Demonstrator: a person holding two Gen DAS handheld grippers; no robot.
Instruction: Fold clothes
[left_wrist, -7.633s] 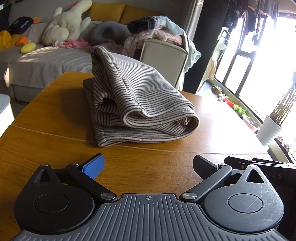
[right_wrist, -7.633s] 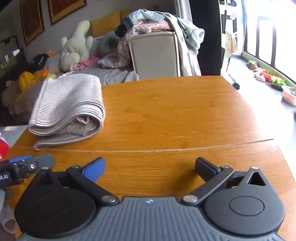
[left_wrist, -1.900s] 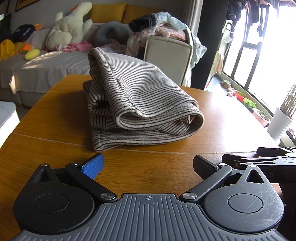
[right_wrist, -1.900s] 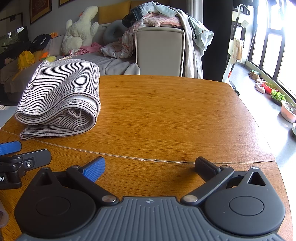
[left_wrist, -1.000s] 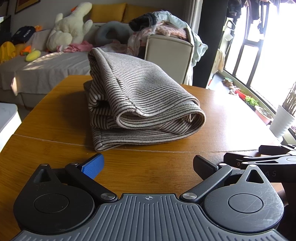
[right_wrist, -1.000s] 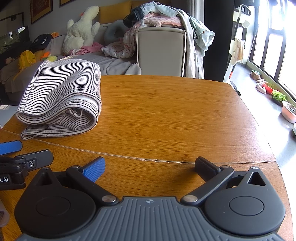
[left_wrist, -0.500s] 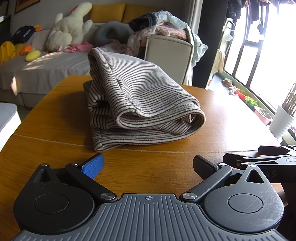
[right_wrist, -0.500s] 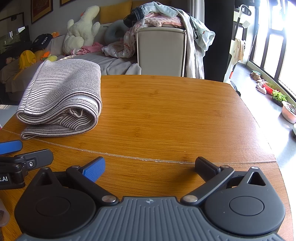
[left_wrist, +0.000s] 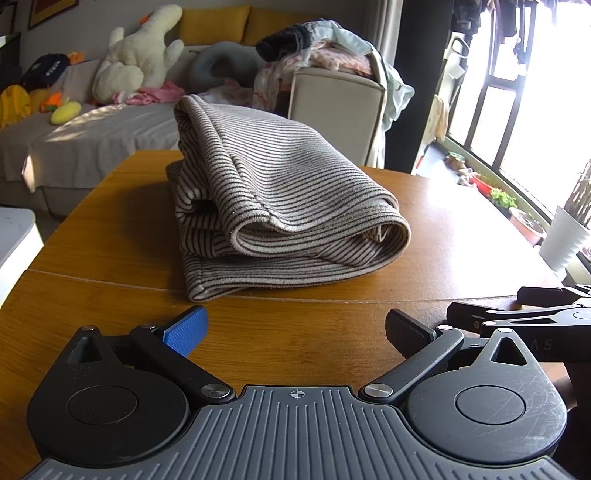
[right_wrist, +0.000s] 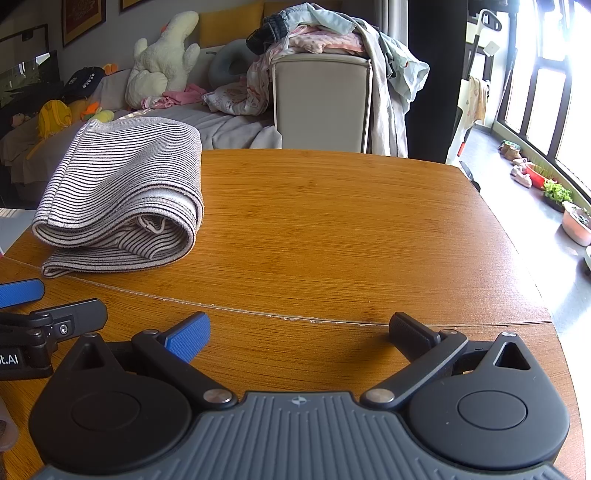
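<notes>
As it lies folded, striped garment (left_wrist: 280, 206) faces left claw (left_wrist: 295, 328).

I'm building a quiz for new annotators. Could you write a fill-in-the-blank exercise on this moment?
1. The folded garment has a ____ pattern.
2. The garment lies on a ____ table.
3. The left gripper and right gripper both stand ____, holding nothing.
4. Unfolded clothes are heaped on top of the beige ____.

Missing words: striped; wooden; open; armchair
</notes>
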